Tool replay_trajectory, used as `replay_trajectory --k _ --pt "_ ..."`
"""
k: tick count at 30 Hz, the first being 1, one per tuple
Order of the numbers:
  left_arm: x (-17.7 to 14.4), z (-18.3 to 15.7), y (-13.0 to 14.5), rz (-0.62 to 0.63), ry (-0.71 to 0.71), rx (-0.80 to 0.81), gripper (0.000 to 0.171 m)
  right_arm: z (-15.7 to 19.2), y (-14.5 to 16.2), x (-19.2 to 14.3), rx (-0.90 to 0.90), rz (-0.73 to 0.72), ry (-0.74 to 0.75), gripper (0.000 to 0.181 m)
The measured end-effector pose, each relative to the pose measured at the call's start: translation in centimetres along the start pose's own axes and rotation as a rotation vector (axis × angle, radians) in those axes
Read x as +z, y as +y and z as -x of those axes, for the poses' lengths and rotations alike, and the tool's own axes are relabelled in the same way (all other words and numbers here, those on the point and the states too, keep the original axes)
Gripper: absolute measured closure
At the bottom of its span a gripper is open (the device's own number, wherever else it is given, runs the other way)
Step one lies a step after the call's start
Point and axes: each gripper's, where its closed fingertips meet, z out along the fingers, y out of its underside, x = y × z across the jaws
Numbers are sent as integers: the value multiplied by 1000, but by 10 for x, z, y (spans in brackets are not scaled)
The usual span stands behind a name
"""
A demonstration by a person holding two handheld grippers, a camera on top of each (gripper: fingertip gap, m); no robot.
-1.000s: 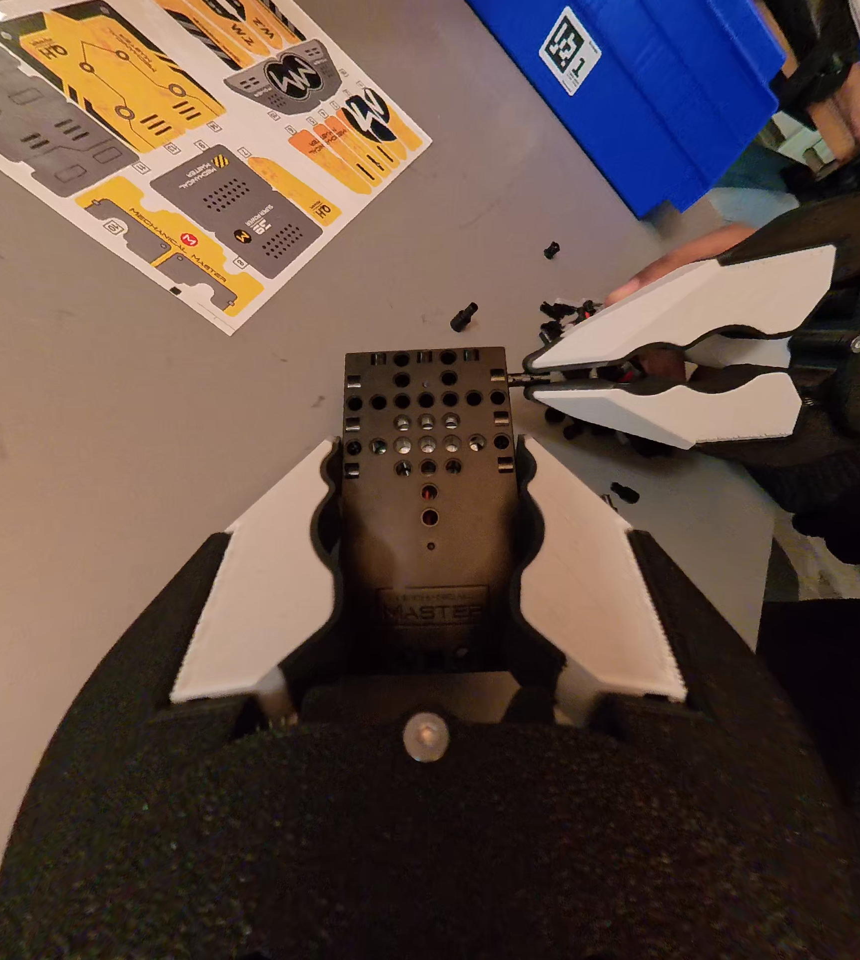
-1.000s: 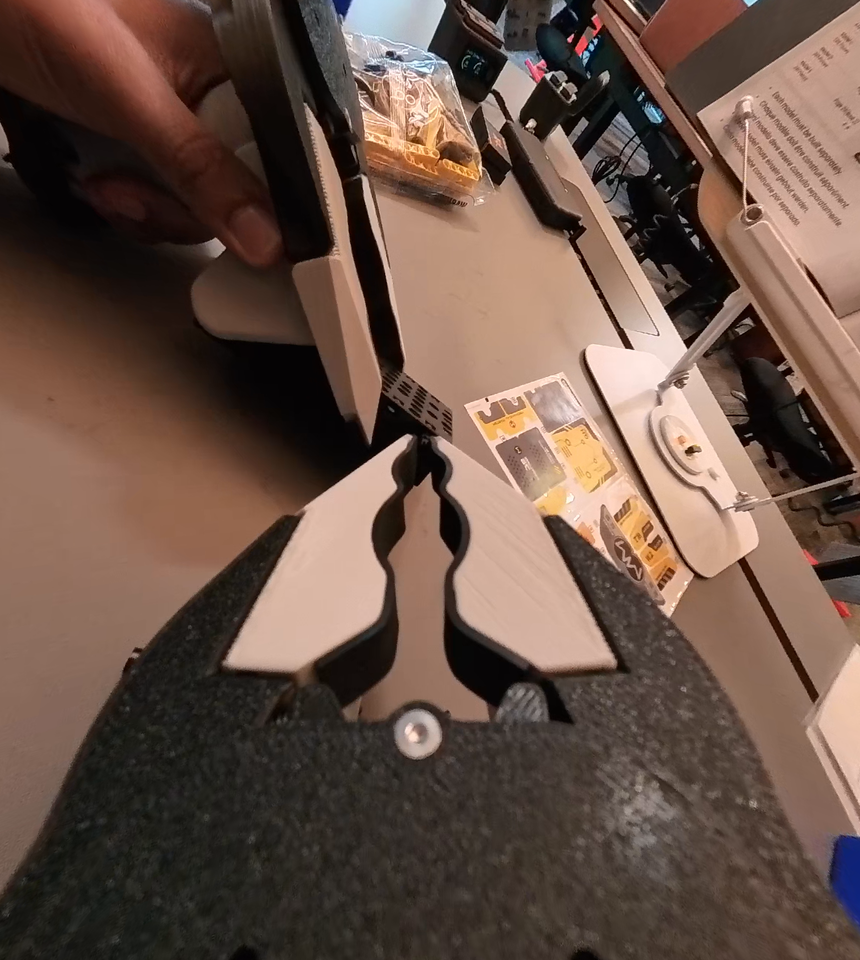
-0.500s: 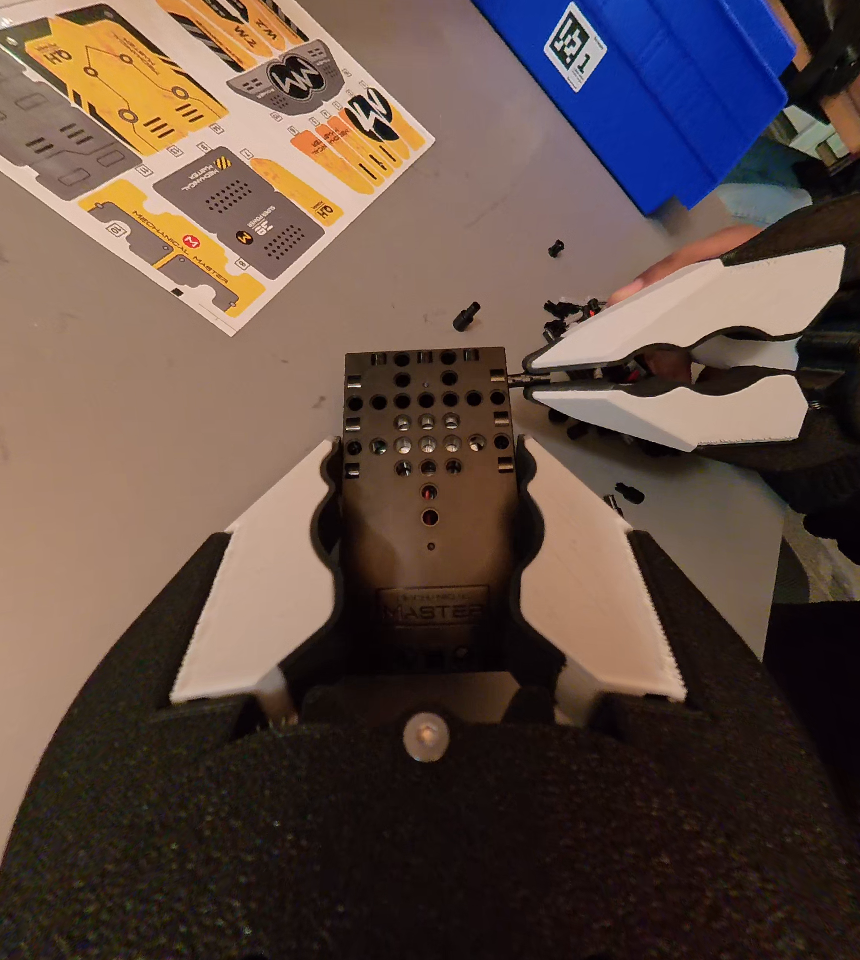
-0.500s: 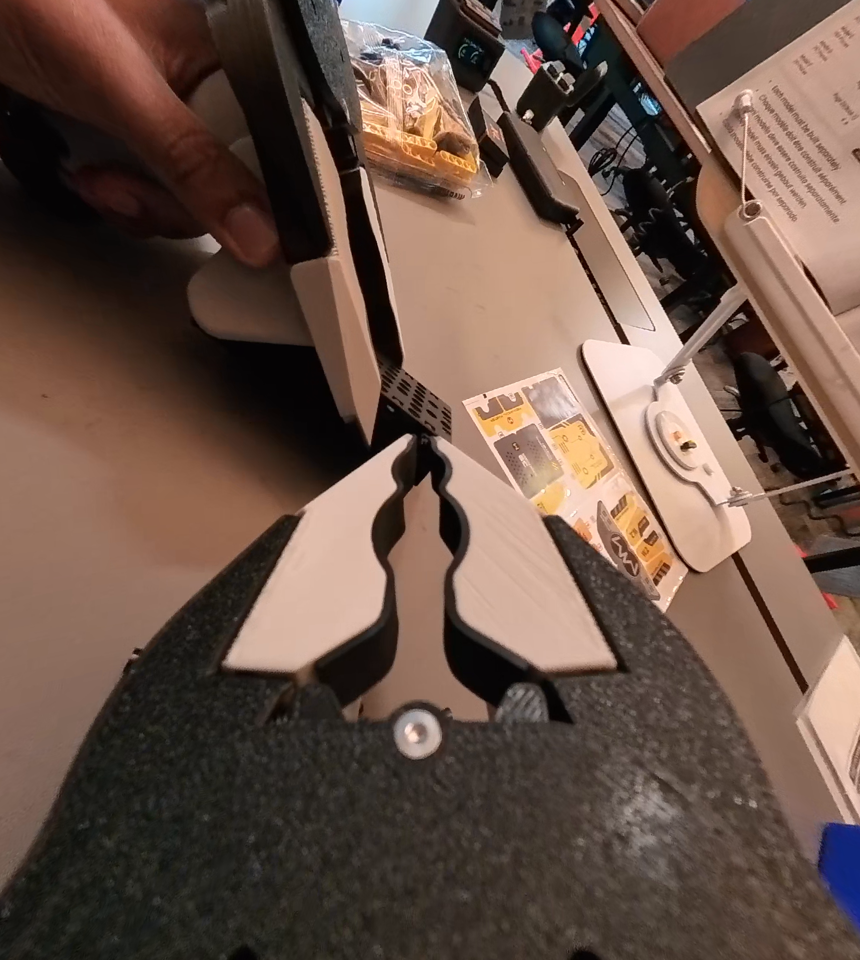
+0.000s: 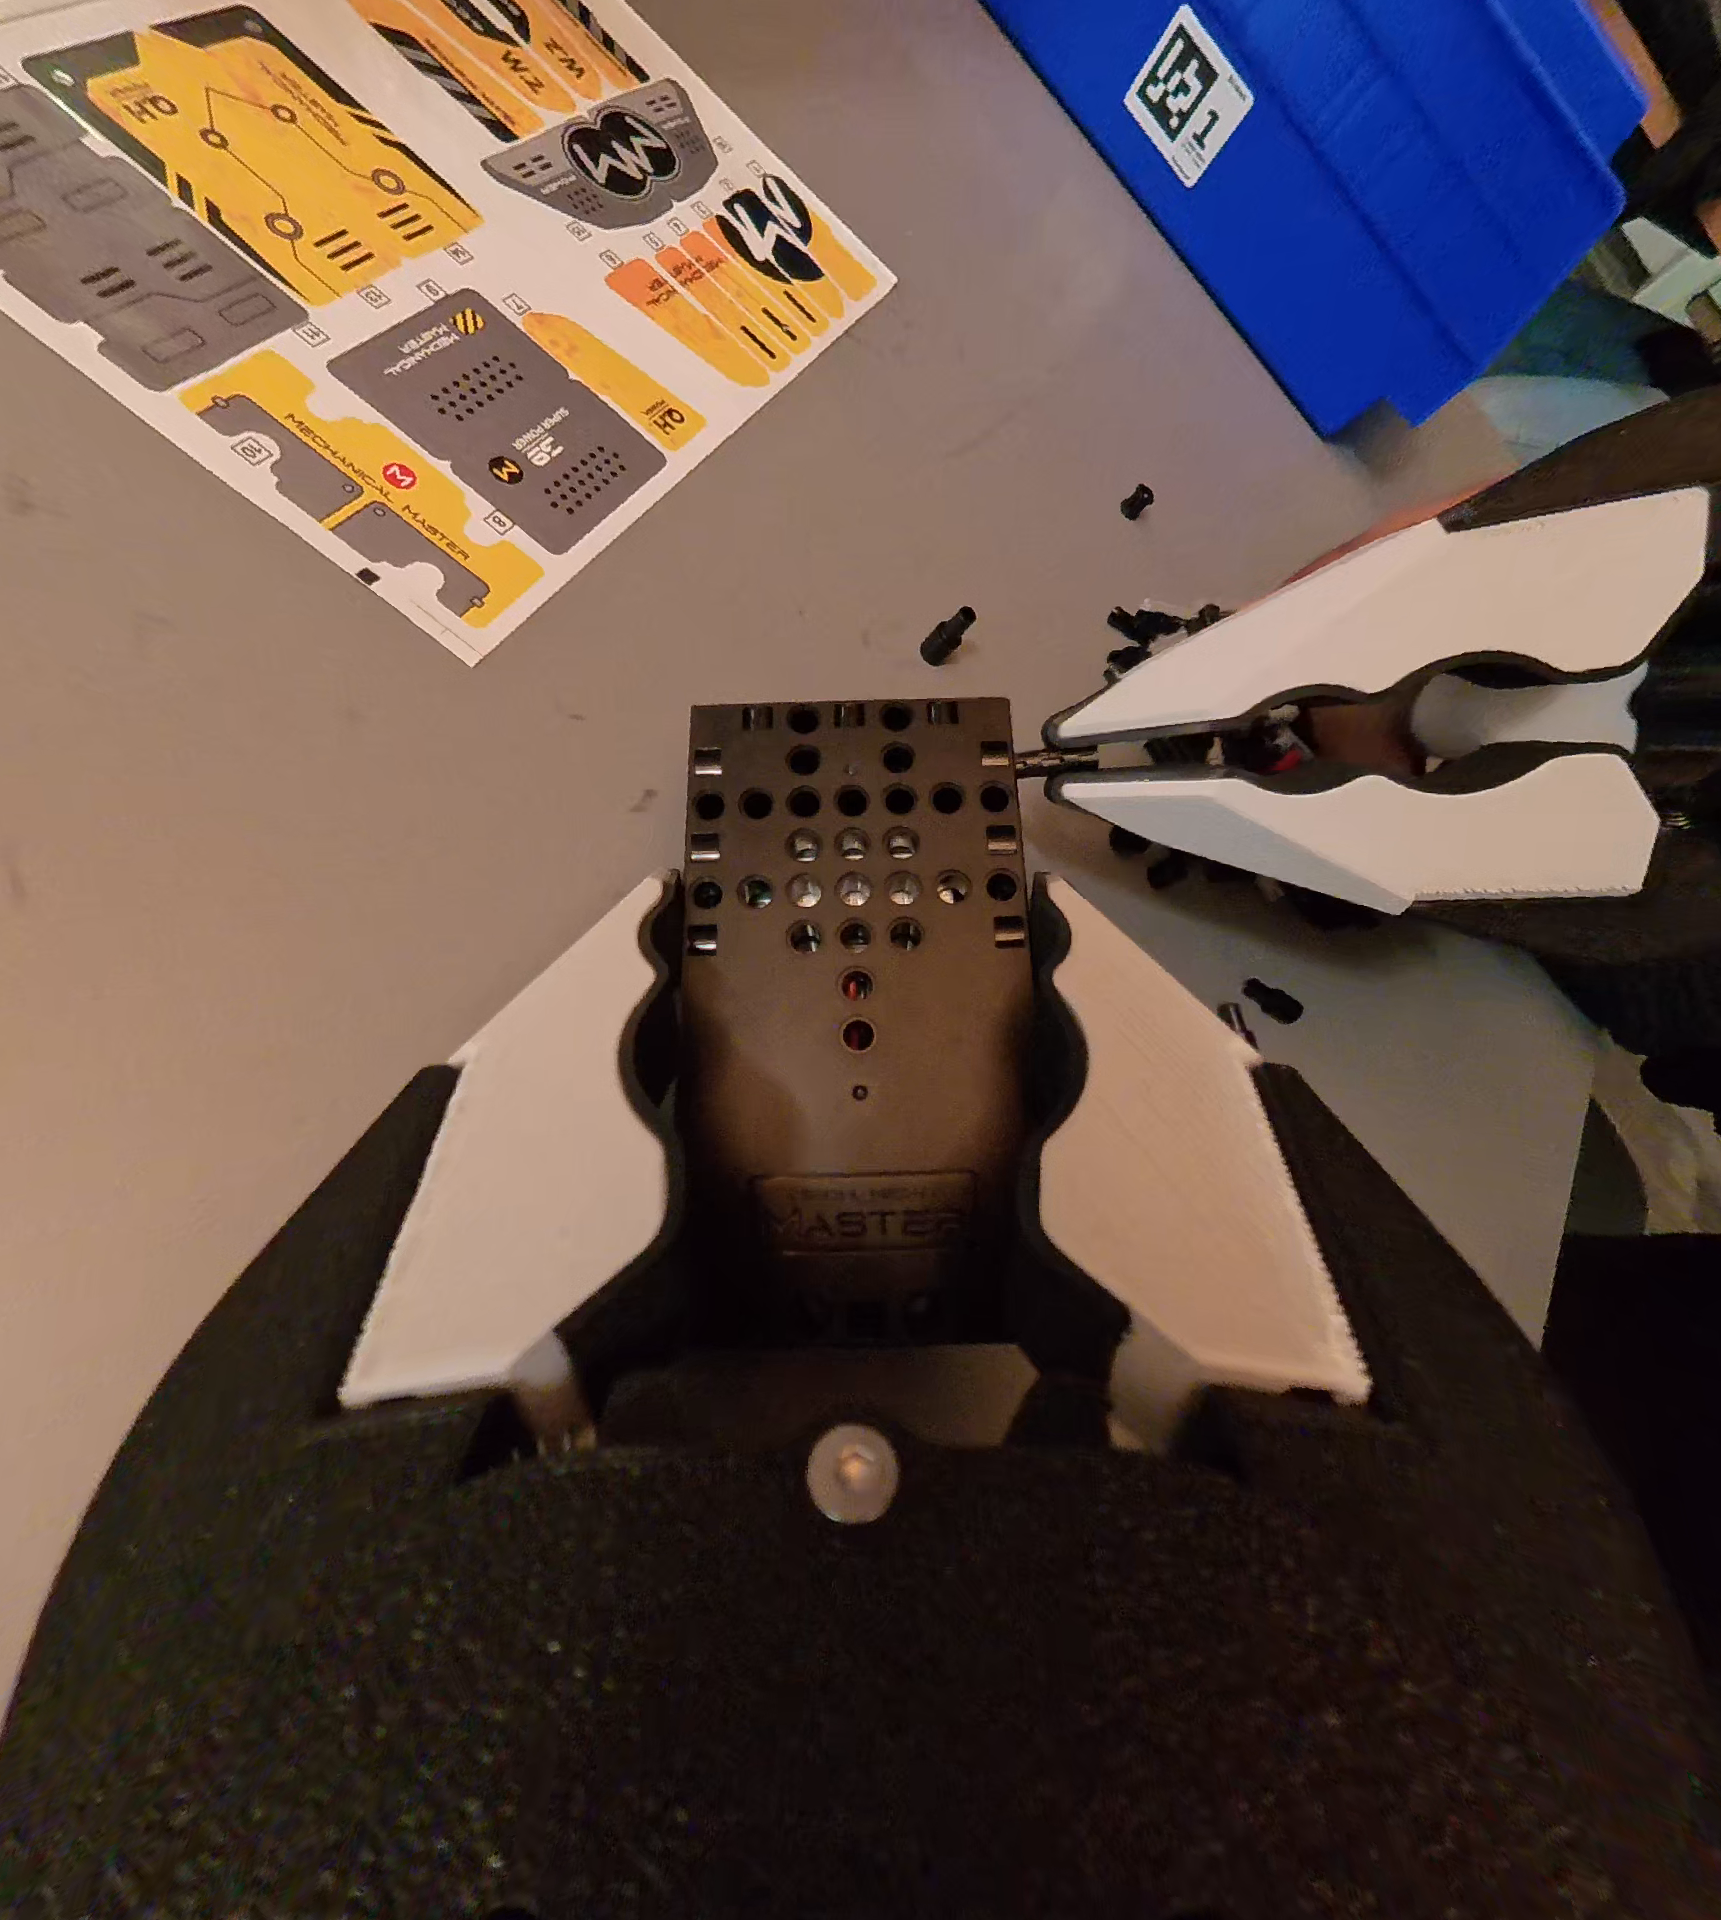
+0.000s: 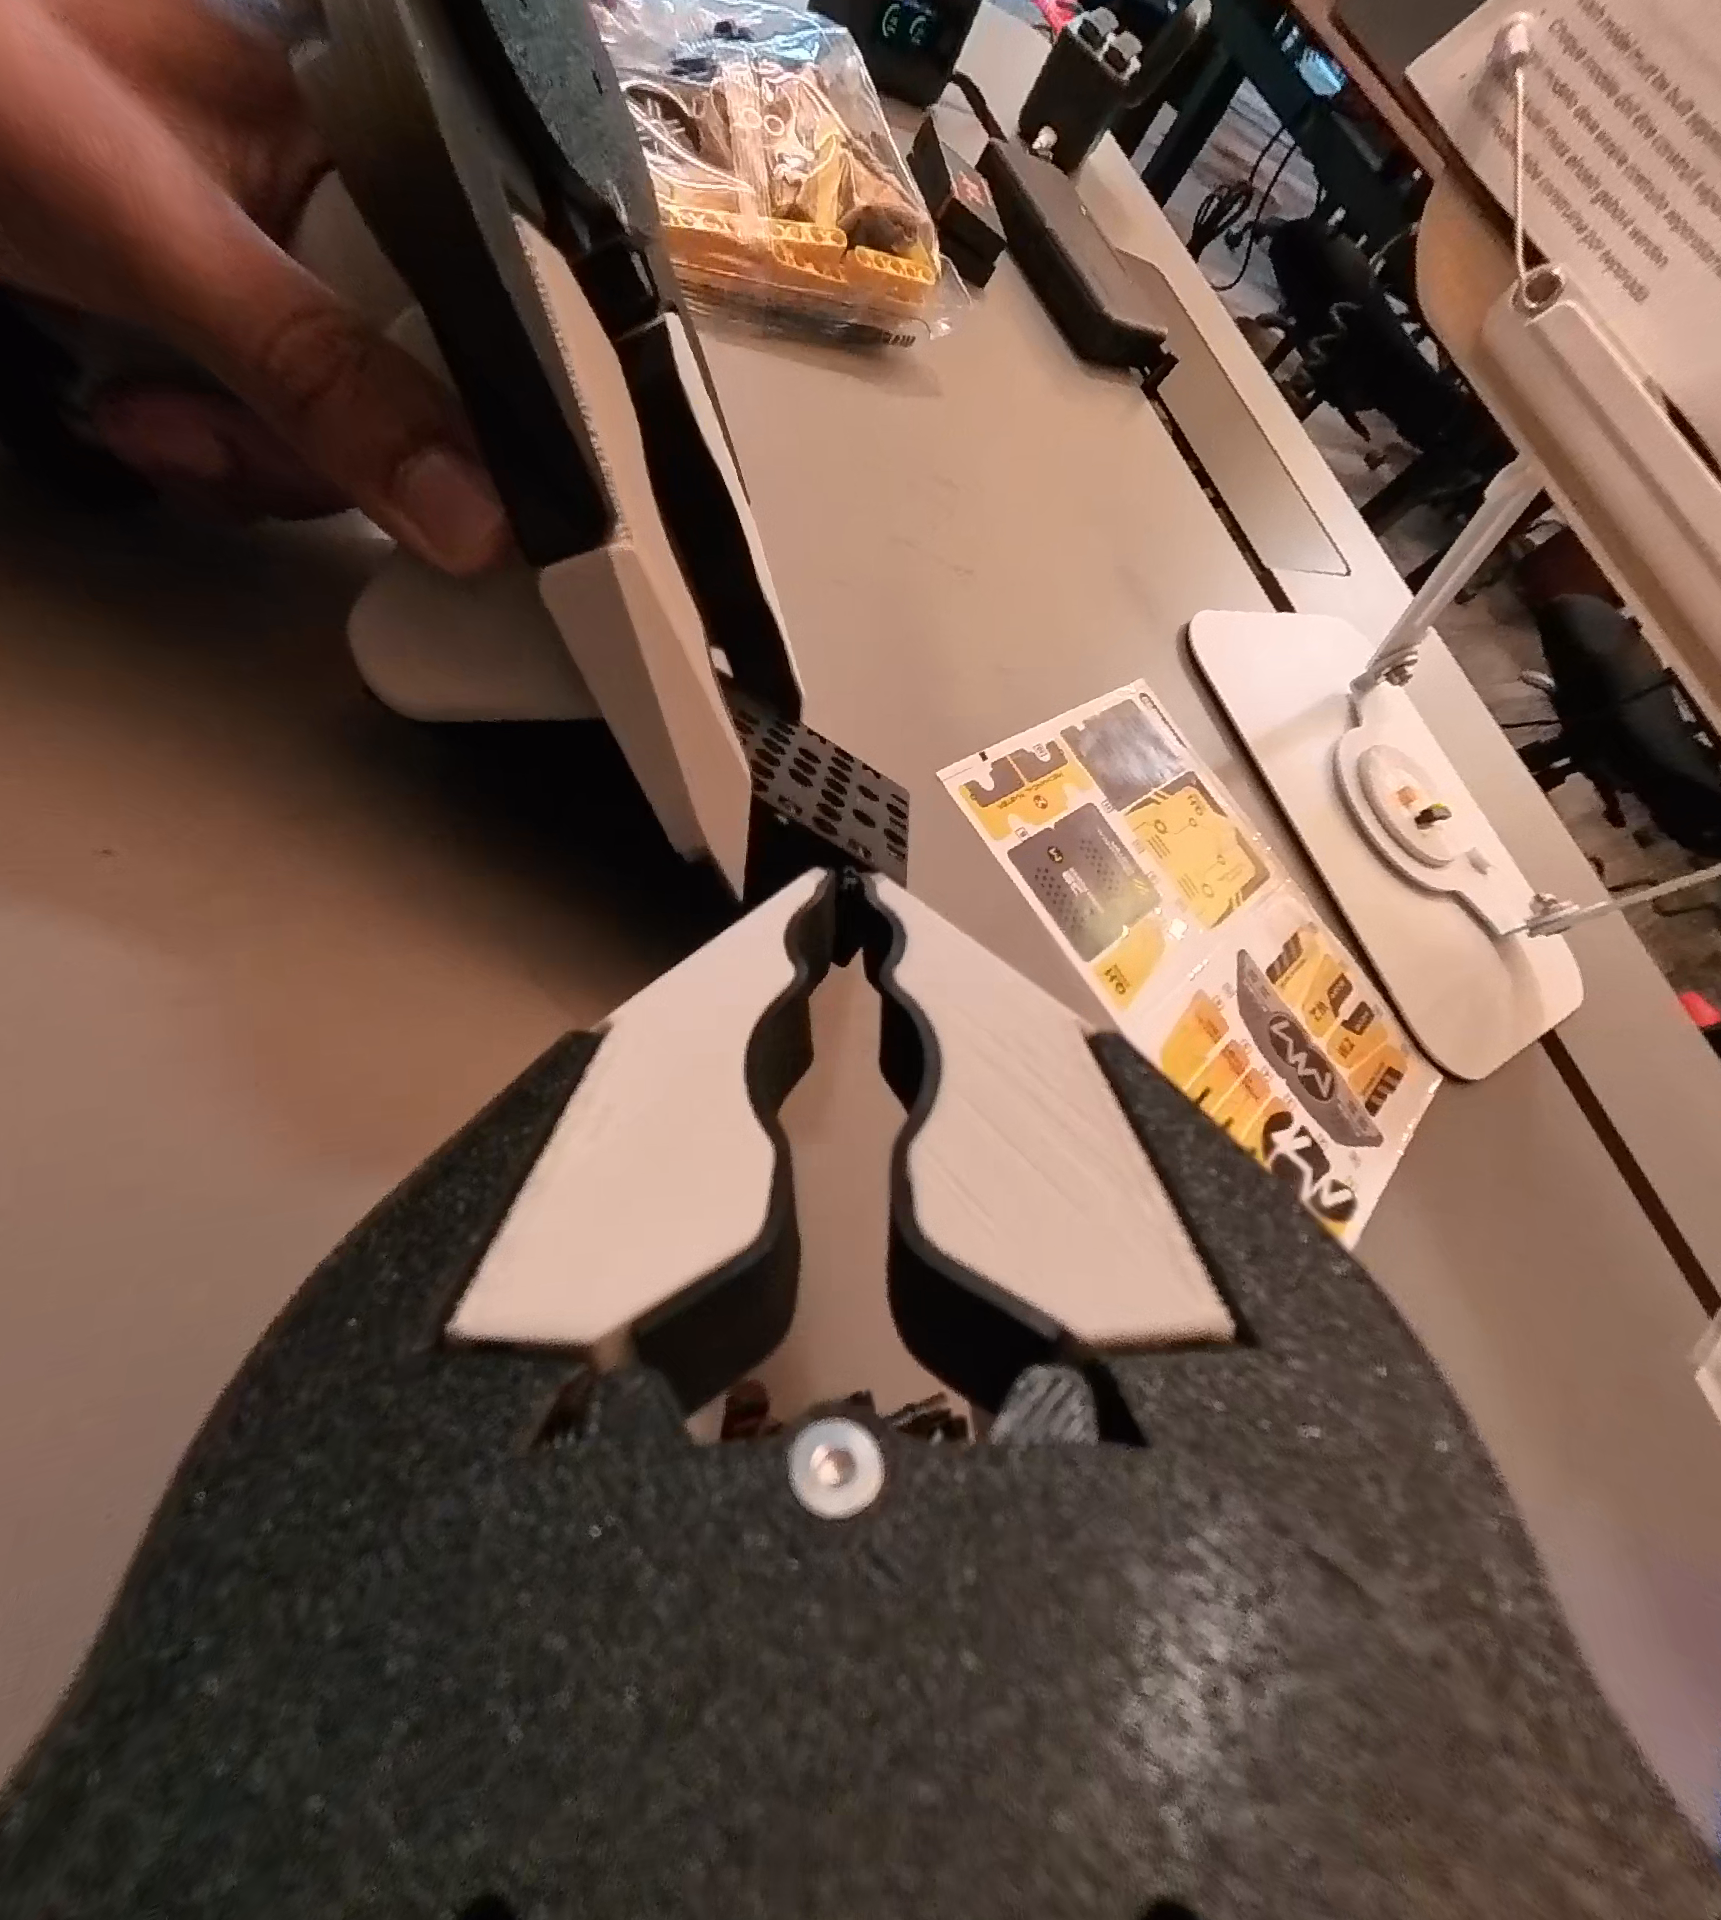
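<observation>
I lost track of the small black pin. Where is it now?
The pin is pinched in the right hand-held gripper, against the right edge of the black perforated block clamped by the left hand-held gripper.

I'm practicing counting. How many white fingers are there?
4. Two fingers clamp the black holed block at bottom middle; two more fingers at its right pinch a small black pin. None look hidden.

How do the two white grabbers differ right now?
The left gripper has its jaws spread wide, clamping the sides of a black perforated block; the right gripper has its jaws nearly closed, pinching a small black pin at that block's side. The left's load fills its jaws; the right's barely shows. Both have white fingers on black bodies.
</observation>
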Motion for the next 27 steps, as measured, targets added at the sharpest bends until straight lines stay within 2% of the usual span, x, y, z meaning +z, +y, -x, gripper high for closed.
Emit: replay_trajectory --k 18,21,27 --pt "0 1 -1 -10 -5 -21 107 -1 1 2 101 37 30 178" --pt "0 1 0 -10 -9 -6 107 0 2 1 55 51 31 178" --pt "1 1 0 -1 -22 15 107 1 3 1 -266 64 79 177"
